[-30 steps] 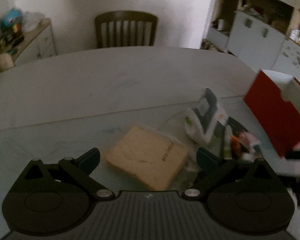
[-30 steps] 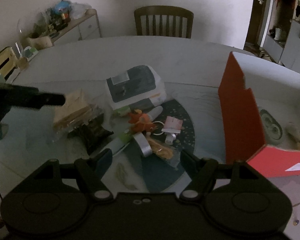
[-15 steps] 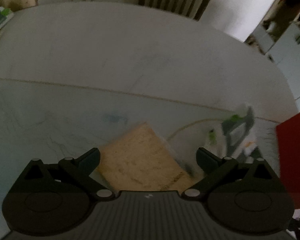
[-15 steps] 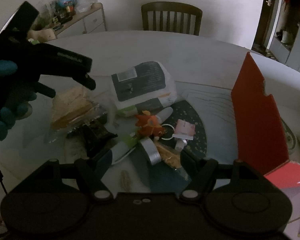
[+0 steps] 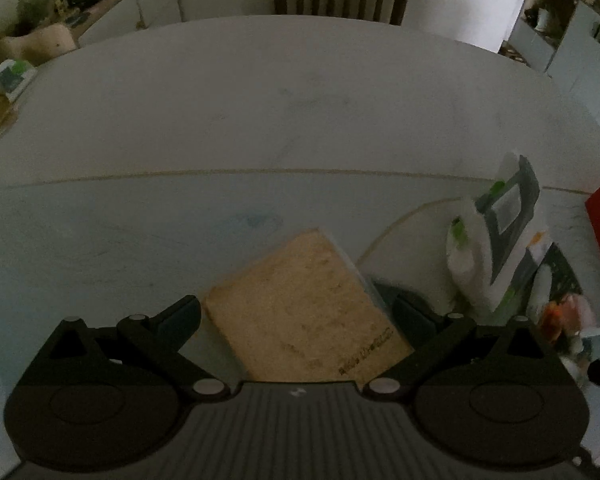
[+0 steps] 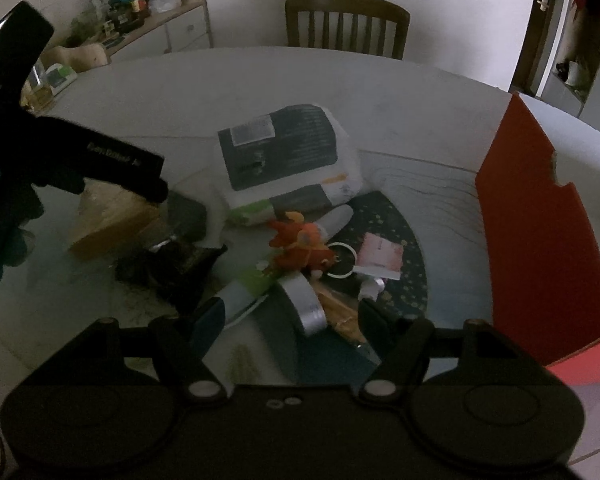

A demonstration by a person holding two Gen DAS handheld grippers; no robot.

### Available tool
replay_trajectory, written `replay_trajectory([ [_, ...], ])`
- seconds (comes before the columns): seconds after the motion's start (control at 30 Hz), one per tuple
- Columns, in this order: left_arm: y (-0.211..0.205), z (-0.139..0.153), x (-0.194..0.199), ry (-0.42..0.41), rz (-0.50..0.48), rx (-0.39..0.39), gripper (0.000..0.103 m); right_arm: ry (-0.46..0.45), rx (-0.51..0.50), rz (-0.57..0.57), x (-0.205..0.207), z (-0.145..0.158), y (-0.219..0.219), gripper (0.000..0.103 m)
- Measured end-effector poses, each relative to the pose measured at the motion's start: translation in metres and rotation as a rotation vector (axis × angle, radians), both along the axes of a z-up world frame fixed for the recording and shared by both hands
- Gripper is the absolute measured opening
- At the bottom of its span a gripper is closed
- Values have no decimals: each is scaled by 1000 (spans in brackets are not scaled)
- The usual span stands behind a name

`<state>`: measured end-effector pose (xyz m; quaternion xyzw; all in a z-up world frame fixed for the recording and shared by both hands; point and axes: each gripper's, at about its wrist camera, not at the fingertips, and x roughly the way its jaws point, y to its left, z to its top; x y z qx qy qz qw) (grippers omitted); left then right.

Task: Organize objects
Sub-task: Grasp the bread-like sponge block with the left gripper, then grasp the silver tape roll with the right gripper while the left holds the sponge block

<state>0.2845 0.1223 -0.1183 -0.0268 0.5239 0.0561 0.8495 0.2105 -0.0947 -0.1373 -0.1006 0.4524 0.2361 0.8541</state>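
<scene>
A tan packet in clear wrap [image 5: 304, 304] lies on the table between the fingers of my open left gripper [image 5: 296, 312]; whether they touch it I cannot tell. It also shows in the right wrist view [image 6: 108, 216] under the left gripper's body. My right gripper [image 6: 288, 312] is open and empty, low over a pile: a grey tape roll [image 6: 304, 304], an orange plush toy [image 6: 300, 244], a white tube [image 6: 244, 292], a pink card [image 6: 380, 256] and a dark crinkled packet [image 6: 172, 264]. A grey and white pouch [image 6: 288, 160] lies behind the pile.
A red open box [image 6: 540, 232] stands at the right of the table. A wooden chair [image 6: 346, 24] is at the far side. A sideboard [image 6: 140, 28] with clutter stands at the back left. A dark round mat [image 6: 400, 240] lies under the pile.
My left gripper has come down around the tan packet, which now sits deeper between its fingers. My right gripper has moved closer to the pile.
</scene>
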Motion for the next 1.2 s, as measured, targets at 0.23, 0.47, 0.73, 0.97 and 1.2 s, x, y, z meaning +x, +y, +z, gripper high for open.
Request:
replay_trajectory([
  [0.23,20,-7,-8,88,140,-112,102,-1,-4,11,-2,-1,2,71],
  [0.47,30,-14,-6,117,154,-150,102,-17,-33,31,-3,-4,7,57],
  [0.73,37,-9,-16,66,88,-118,76,-30,-49,20,-3,-4,8,36],
  [0.97,45,-3,-30,29,79,-96,74,-35,-11,-3,-3,4,-1,19],
  [1.2,38,16,-48,-10,48,-89,74,-25,43,-26,-15,17,-14,11],
])
